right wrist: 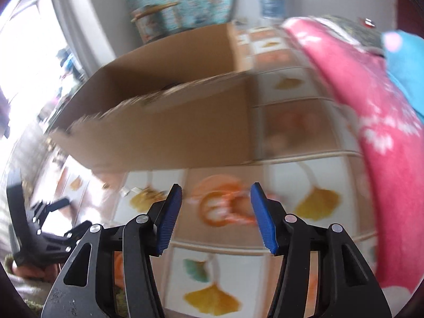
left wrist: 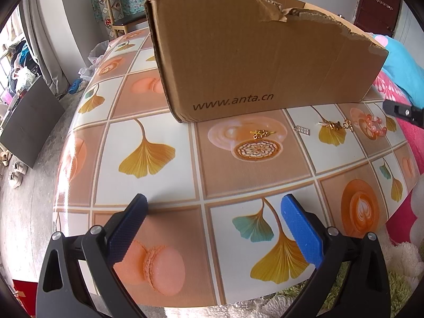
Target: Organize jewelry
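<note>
The left gripper (left wrist: 214,228) hangs over the near part of the table (left wrist: 164,185), its blue pads (left wrist: 302,233) spread wide with nothing between them. Ahead of these fingers stands a cardboard box (left wrist: 251,61), its long side running left to right across the view, its top edge torn.

The jewelry lies on the tablecloth beyond the left fingertips, just in front of the box's near wall. Straight ahead, a little right of the right pad's line, is a gold earring (left wrist: 261,133), its long axis lying roughly left to right, with its thin straight end pointing right. Further right sits a small silver bar-shaped piece (left wrist: 302,129), also lying roughly crosswise. Right of that is a gold cluster (left wrist: 334,125) of tangled pieces; which way each points cannot be told. Furthest right, a heap of pink beads (left wrist: 373,126) lies on a printed cup, near a black tip of the right gripper (left wrist: 402,111) at the view's edge.

In the right wrist view, which is blurred, the right gripper (right wrist: 216,212) has its pads (right wrist: 169,220) parted and empty; the pink beads (right wrist: 233,212) show on the cloth ahead between them, not touched. The box (right wrist: 172,122) is beyond the fingertips, to the left. The left gripper (right wrist: 50,220) shows far left.
</note>
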{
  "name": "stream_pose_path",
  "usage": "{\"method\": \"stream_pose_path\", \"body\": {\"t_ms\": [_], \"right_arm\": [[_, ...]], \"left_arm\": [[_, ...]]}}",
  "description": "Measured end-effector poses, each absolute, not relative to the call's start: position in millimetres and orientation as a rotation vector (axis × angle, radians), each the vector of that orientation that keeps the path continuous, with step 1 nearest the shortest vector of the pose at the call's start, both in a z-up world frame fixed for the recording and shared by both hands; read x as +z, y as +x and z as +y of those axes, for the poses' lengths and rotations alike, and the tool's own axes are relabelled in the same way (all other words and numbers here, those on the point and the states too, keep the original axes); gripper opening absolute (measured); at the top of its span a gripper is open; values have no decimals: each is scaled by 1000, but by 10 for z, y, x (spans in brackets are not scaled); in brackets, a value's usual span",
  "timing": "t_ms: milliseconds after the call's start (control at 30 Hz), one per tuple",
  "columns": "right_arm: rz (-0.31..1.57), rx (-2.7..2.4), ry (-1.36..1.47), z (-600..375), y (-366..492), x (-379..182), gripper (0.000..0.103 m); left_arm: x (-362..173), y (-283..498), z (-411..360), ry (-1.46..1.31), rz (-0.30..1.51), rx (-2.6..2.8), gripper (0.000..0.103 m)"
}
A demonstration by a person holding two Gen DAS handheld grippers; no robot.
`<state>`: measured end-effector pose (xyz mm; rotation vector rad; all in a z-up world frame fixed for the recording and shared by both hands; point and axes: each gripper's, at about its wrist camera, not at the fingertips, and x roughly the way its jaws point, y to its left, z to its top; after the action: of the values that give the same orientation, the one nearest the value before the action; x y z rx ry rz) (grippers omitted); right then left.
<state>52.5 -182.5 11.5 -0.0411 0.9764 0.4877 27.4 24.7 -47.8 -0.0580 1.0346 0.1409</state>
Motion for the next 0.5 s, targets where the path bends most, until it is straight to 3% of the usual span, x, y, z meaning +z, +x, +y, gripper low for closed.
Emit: {"method": "stream_pose_path", "body": {"t_ms": [267, 500], "right_arm": [[1015, 597, -54, -1479, 480, -6, 31], [1035, 618, -44, -1415, 504, -67, 24]], "left_arm": [[-160, 120, 36, -5, 845, 78, 97], [-115, 256, -197, 19, 805, -49, 74]]}}
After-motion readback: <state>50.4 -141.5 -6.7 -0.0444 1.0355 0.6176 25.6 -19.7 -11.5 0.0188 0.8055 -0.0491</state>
